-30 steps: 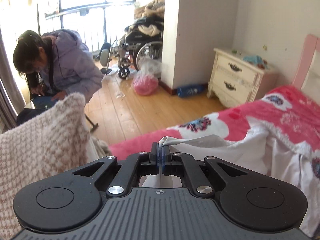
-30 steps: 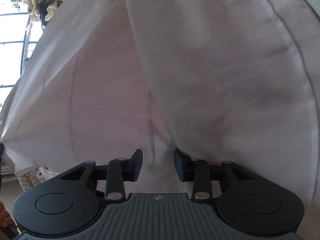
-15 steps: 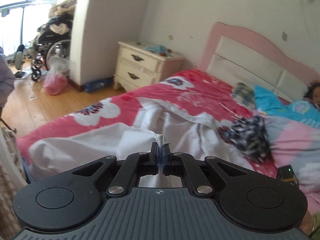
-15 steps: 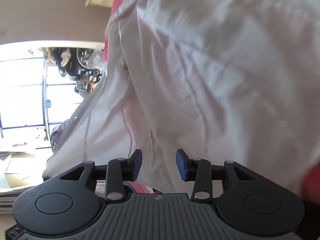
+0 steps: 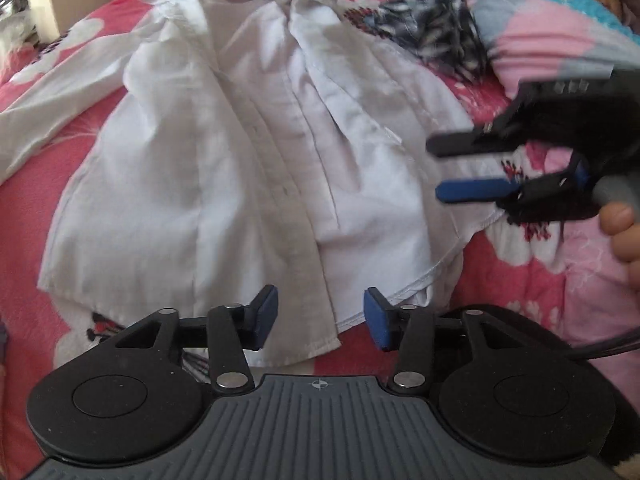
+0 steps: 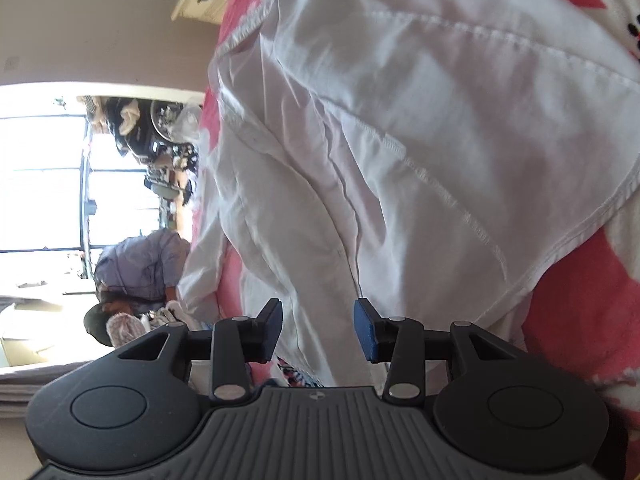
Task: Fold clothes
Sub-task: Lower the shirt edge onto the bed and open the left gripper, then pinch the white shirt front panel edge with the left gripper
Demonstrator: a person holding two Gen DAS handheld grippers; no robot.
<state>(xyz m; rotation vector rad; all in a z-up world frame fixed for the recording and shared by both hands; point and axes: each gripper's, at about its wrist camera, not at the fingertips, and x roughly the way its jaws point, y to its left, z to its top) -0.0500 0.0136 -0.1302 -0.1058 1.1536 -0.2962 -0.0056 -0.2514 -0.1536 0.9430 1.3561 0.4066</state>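
A pink floral bedspread fills the left wrist view, and one white shirt lies spread flat on it, buttoned front up, collar toward 12 o'clock and hem toward 6 o'clock. A sleeve trails off to 9 o'clock. The left gripper hangs just above the hem at 6 o'clock, its two blue-padded fingers spread wide with nothing between them; the shirt's button strip runs up from the gap toward 12 o'clock. The right gripper enters from 3 o'clock, blurred, over the shirt's side edge, its two fingers parted and empty, with part of a hand on its grip. One dark patterned garment is bunched at 1 o'clock beyond the collar, beside one pink and blue quilt.

In the right wrist view, which is turned sideways, the right gripper sits open above the shirt, cloth running from 6 o'clock to 1 o'clock. One person in a lilac jacket bends low at 9 o'clock near a bright window.
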